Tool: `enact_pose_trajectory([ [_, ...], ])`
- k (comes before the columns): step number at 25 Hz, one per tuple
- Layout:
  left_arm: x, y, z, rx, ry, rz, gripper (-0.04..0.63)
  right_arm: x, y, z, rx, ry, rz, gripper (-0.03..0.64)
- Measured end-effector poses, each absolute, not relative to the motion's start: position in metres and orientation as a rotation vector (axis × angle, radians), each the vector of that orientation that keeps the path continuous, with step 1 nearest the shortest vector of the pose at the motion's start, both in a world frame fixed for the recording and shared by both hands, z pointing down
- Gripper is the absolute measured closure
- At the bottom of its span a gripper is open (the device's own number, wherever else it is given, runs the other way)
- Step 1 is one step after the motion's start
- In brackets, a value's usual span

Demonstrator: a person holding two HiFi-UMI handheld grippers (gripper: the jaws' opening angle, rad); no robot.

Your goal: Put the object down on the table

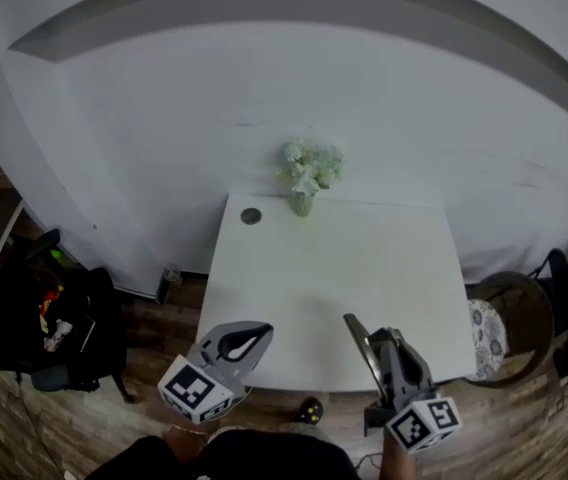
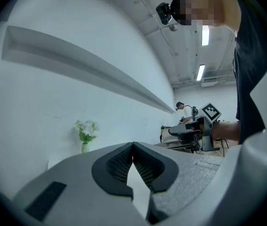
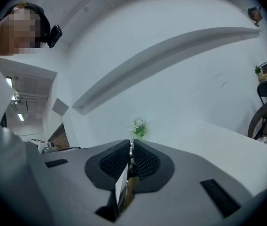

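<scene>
My right gripper (image 3: 131, 144) is shut on a thin flat olive-brown object (image 3: 129, 186) that stands edge-on between its pads; what it is cannot be told. In the head view this gripper (image 1: 350, 321) hovers over the near right edge of the white table (image 1: 364, 268), with the thin object (image 1: 358, 342) along its jaws. My left gripper (image 1: 266, 329) is at the table's near left edge, shut with nothing in it. Its own view shows its fingertips (image 2: 133, 145) meeting, with only white table behind them. The right gripper (image 2: 186, 131) also appears there, off to the right.
A small vase of white flowers (image 1: 307, 175) stands at the table's far edge by the white wall. A small round dark thing (image 1: 251, 216) lies at the far left corner. A wicker chair (image 1: 512, 320) stands right of the table, a black chair with clutter (image 1: 54, 318) to the left.
</scene>
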State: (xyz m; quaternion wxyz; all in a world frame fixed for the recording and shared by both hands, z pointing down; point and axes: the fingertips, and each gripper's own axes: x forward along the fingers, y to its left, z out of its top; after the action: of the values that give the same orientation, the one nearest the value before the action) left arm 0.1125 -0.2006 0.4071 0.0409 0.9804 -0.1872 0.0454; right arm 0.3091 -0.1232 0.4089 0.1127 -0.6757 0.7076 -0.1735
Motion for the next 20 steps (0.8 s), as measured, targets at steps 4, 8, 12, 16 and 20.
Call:
enact_pose_trajectory([
  [4,0.125,-0.209,0.408,2.979,-0.656,0.146,0.595,0.325,-0.142,0.414,-1.928,2.134,-0.539,0.592],
  [8,0.132,-0.213,0.412,2.95,-0.751,0.149,0.595,0.336,-0.158,0.421,-1.874,2.194,-0.562,0.592],
  [12,0.137,-0.214,0.417,2.954,-0.82,0.148,0.595,0.344,-0.168,0.43,-1.833,2.248,-0.579,0.592],
  [16,0.14,-0.212,0.421,2.915,-0.858,0.162,0.595,0.348,-0.175,0.44,-1.811,2.271,-0.607,0.592],
  [20,0.137,-0.218,0.424,2.894,-0.894,0.175,0.595,0.35,-0.184,0.452,-1.803,2.284,-0.646,0.592],
])
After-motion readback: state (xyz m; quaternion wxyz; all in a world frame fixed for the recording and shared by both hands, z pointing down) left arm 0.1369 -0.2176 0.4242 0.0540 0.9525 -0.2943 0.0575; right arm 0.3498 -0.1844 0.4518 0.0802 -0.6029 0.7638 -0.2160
